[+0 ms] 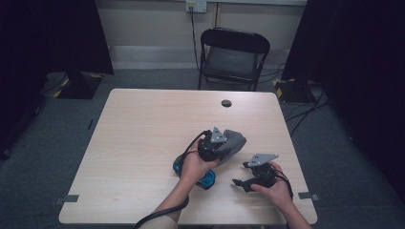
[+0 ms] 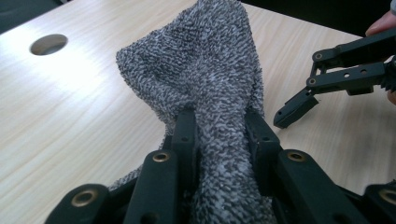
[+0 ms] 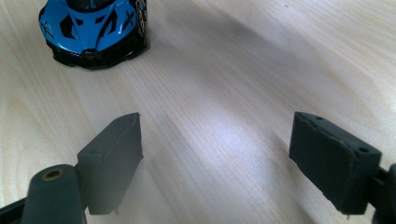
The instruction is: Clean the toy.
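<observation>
A grey terry cloth (image 2: 205, 70) is pinched between the jaws of the left claw (image 2: 219, 135), which are pressed in on a gathered fold so that the rest of the fabric fans out beyond the tips and drapes onto the tabletop (image 1: 143, 138). The grip on a bunched part, rather than on an edge, appears chosen so that the cloth can be lifted or dragged as one piece without slipping. In the high view the cloth (image 1: 232, 140) is seen just beyond the left claw (image 1: 217, 143), to the far right of the left hand (image 1: 196, 164), near the middle of the tabletop.

The right claw (image 3: 217, 158) is held spread wide, with nothing between its jaws, low over bare wood. It is seen in the high view (image 1: 243, 174) to the near right of the cloth, apart from it, and is probably kept ready to take a second hold on the fabric.

A blue toy car (image 3: 93, 30) rests on the tabletop ahead of the right claw; in the high view the car (image 1: 205, 179) is partly hidden under the left hand, just beside the cloth on its near side.
</observation>
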